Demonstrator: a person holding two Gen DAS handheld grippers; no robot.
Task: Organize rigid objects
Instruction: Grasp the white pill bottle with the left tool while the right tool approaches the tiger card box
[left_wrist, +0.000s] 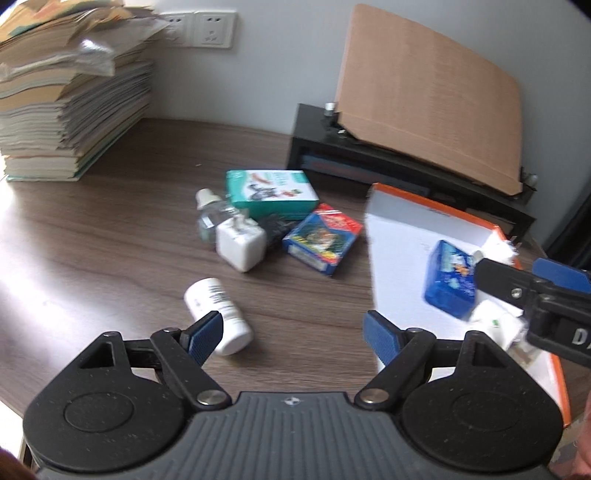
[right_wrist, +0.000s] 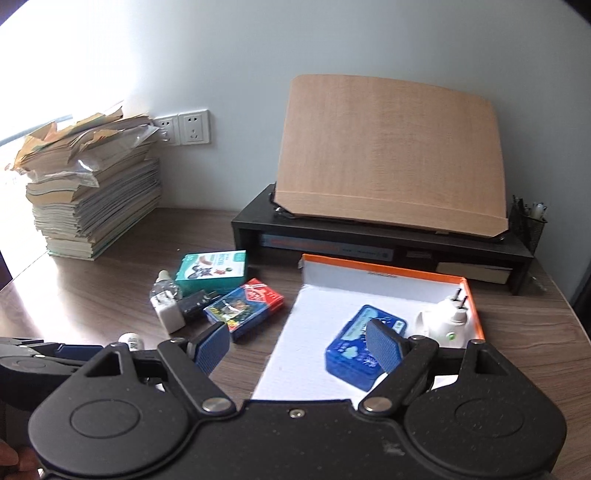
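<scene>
Both claws are released, nothing in them: left gripper (left_wrist: 293, 334) hangs beside the box (right_wrist: 380, 282), near the white bottle (left_wrist: 218, 315); right gripper (right_wrist: 297, 349) over the box.

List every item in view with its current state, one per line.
left tool: open, empty
right tool: open, empty
orange box: open, holds two items
blue tin: flat in box
white plug-in device: in box, prongs up
white bottle: lying on desk
white charger: on desk
clear bottle: lying beside charger
green carton: on desk
card pack: on desk
</scene>
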